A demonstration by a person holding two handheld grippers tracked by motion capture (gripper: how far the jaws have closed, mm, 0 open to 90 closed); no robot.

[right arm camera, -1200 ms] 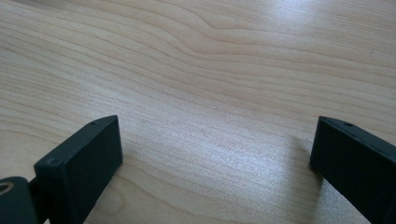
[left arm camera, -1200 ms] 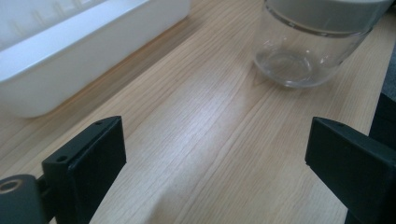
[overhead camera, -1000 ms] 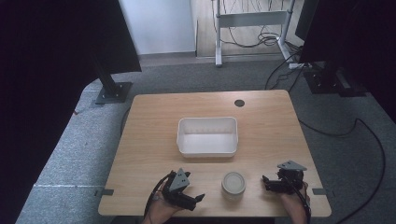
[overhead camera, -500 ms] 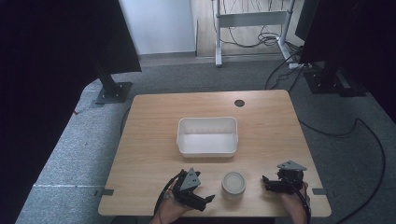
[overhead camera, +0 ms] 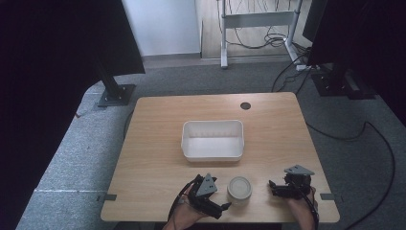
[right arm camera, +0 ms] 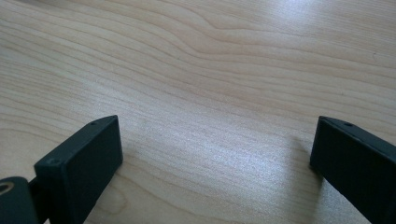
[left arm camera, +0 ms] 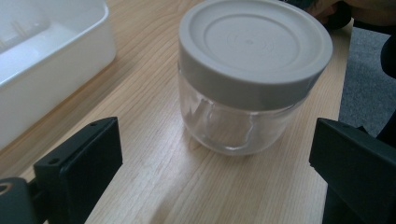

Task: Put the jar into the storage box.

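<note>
A clear glass jar (overhead camera: 239, 189) with a grey lid stands upright near the table's front edge; it looks empty. In the left gripper view the jar (left arm camera: 250, 77) sits just ahead of the wide-apart jaws, not between them. My left gripper (overhead camera: 224, 207) is open, just left of the jar, jaws pointing right. My right gripper (overhead camera: 273, 188) is open to the jar's right, jaws pointing left toward it, a small gap away. In the right gripper view its jaws (right arm camera: 215, 163) hover low over bare wood.
An empty white plastic tub (overhead camera: 213, 139) sits mid-table behind the jar; its corner (left arm camera: 44, 60) shows in the left gripper view. A dark cable hole (overhead camera: 245, 105) lies at the back. Dark stands, a monitor and cables surround the table on grey carpet.
My left gripper has moved right along the front edge, closing in on the jar. The right gripper and the jar have stayed put.
</note>
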